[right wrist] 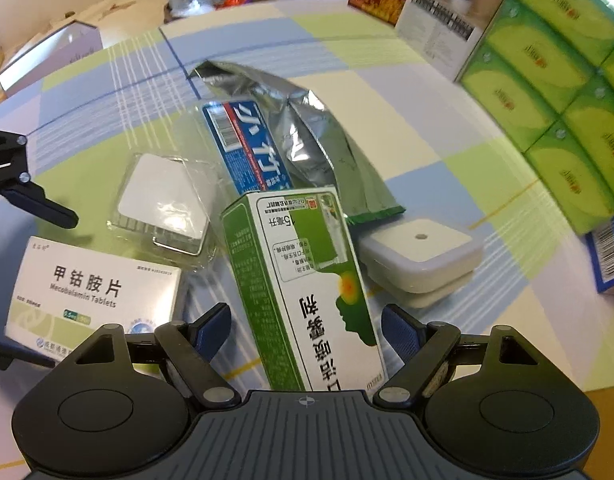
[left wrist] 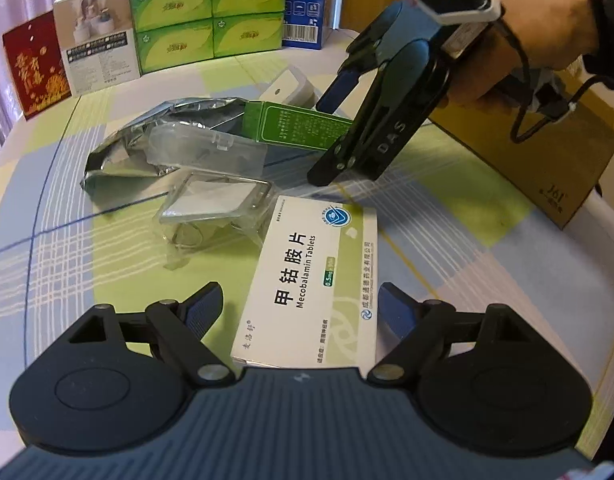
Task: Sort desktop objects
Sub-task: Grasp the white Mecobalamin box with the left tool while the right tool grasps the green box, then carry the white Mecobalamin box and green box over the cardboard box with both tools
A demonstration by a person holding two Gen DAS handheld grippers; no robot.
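The left tongs (left wrist: pixel 297 312) stand wide open over the checked cloth of the worktop (left wrist: pixel 467 240), their fingers to either side of the near end of a white Mecobalamin tablet box (left wrist: pixel 311 280) that lies flat — neither pad touches it. The right tongs (right wrist: pixel 307 330), held by a hand (left wrist: pixel 547 40), are likewise spread wide, with a green and white medicine box (right wrist: pixel 303 280) between the fingers, a clear gap on both sides, so nothing is gripped. Behind these lie a clear plastic blister shell (right wrist: pixel 167 204), a blue toothpaste box (right wrist: pixel 251 148) and a crumpled silver foil bag (right wrist: pixel 307 128), bunched close together. A small white case (right wrist: pixel 419 256) sits just beside the green box. Green tissue packs (left wrist: pixel 211 12) are stacked at the far edge.
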